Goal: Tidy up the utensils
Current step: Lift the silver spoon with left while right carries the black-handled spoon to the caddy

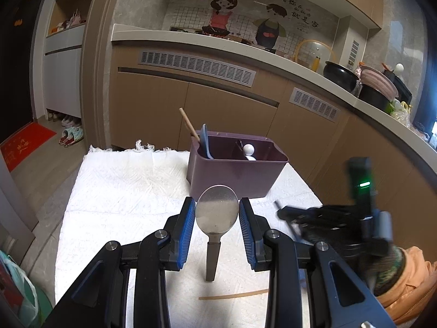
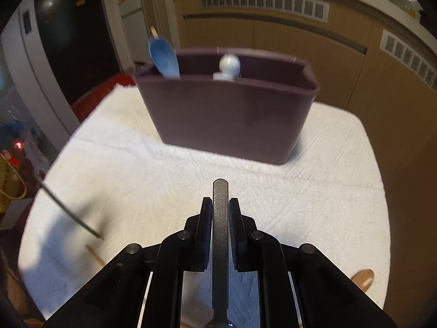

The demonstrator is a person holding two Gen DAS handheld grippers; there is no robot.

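Observation:
A purple utensil caddy (image 1: pixel 235 173) stands on the white cloth; it also shows in the right wrist view (image 2: pixel 232 117). It holds a blue spoon (image 1: pixel 205 140), a wooden stick (image 1: pixel 189 122) and a white round-topped utensil (image 1: pixel 248 149). A metal spoon (image 1: pixel 216 213) lies on the cloth between the fingers of my left gripper (image 1: pixel 217 207), which is open around its bowl. My right gripper (image 2: pixel 220 210) is shut on a dark metal utensil handle (image 2: pixel 220 218) and holds it above the cloth, pointing at the caddy. The right gripper body shows in the left wrist view (image 1: pixel 341 224).
A chopstick (image 1: pixel 233 296) lies on the cloth near me. In the right wrist view a thin dark rod (image 2: pixel 68 207), a wooden stick end (image 2: pixel 94 254) and a wooden spoon (image 2: pixel 363 277) lie on the cloth (image 2: pixel 136 177). Kitchen cabinets (image 1: pixel 226 104) stand behind the table.

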